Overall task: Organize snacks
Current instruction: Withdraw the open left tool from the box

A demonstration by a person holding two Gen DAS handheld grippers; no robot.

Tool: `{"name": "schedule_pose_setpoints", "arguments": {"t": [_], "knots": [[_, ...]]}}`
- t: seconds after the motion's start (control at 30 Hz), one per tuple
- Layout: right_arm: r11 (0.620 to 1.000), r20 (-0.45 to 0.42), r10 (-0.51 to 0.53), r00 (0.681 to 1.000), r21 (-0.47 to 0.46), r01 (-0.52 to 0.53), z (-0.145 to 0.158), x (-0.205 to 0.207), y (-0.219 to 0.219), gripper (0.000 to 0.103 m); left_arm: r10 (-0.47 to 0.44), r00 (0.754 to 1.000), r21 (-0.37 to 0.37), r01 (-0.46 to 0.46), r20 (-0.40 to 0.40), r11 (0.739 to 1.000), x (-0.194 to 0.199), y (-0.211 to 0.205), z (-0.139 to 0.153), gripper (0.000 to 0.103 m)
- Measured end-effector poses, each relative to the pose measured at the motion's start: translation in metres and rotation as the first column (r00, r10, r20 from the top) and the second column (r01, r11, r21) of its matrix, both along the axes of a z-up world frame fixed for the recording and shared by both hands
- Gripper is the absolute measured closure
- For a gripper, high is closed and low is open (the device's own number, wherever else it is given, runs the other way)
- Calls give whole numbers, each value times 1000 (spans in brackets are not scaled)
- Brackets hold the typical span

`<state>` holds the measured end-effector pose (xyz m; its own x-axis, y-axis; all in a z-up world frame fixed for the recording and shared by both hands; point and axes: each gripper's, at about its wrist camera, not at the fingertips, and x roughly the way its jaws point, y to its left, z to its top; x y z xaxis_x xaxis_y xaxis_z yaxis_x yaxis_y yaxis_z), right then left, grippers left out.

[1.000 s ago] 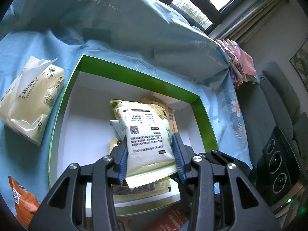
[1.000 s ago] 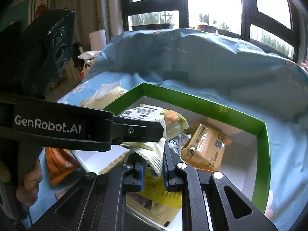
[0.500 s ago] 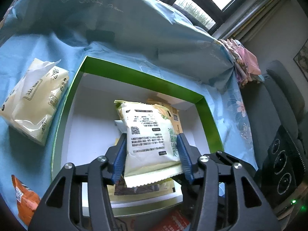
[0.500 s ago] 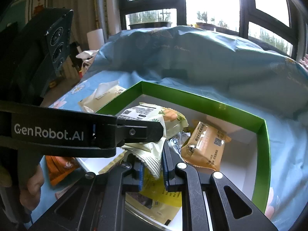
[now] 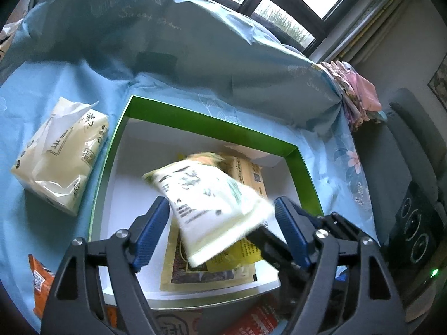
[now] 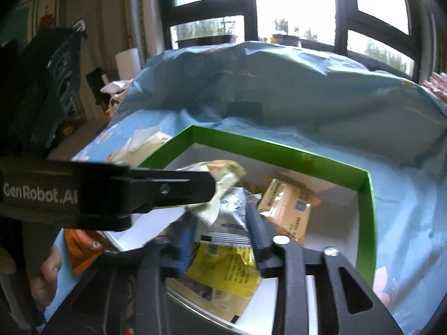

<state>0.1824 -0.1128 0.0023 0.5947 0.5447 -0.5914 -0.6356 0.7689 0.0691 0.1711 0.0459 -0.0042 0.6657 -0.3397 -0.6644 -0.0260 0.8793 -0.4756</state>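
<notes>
A pale green-and-white snack bag [image 5: 209,203] is blurred and tilted over the white inside of the green-rimmed box [image 5: 212,124]. It lies between the blue pads of my left gripper [image 5: 220,231], whose jaws are opening and stand clear of it. In the right wrist view the same bag [image 6: 223,173] sits beside the left gripper's black body [image 6: 111,192]. My right gripper [image 6: 220,237] is opening too; a corner of the bag hangs just above its pads, untouched. A tan packet [image 6: 290,209], a silver one [image 6: 234,206] and a yellow one [image 6: 226,270] lie in the box.
A tissue pack [image 5: 61,153] lies on the blue cloth left of the box. An orange snack bag [image 5: 42,282] sits at the near left and a red packet [image 5: 254,321] in front of the box. A person's hand [image 6: 44,273] holds the left gripper.
Both grippers' jaws have spread apart and let go of the pale bag. The bag has tipped sideways and is dropping toward the box.
</notes>
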Motion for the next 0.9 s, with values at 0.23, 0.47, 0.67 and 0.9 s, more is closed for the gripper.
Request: {"name": "schedule_pose_setpoints", "arguments": {"t": [0.23,0.47,0.67,0.9], "knots": [[999,-2,-44,999,27,44,7,3,-13,57,-2,1000,9,2,28,1000,-4,-1,8,21],[998,3,-58,998,35,58,12,1,-18,57,-3,999,34,2,41,999,-7,-4,15,21],[995,-2,-86,996,47,86,16,-1,-25,49,0,999,63,-3,47,998,-12,-8,20,19],[991,-1,-114,993,75,114,23,-7,-38,46,9,997,89,-16,72,996,-22,-10,29,3]]}}
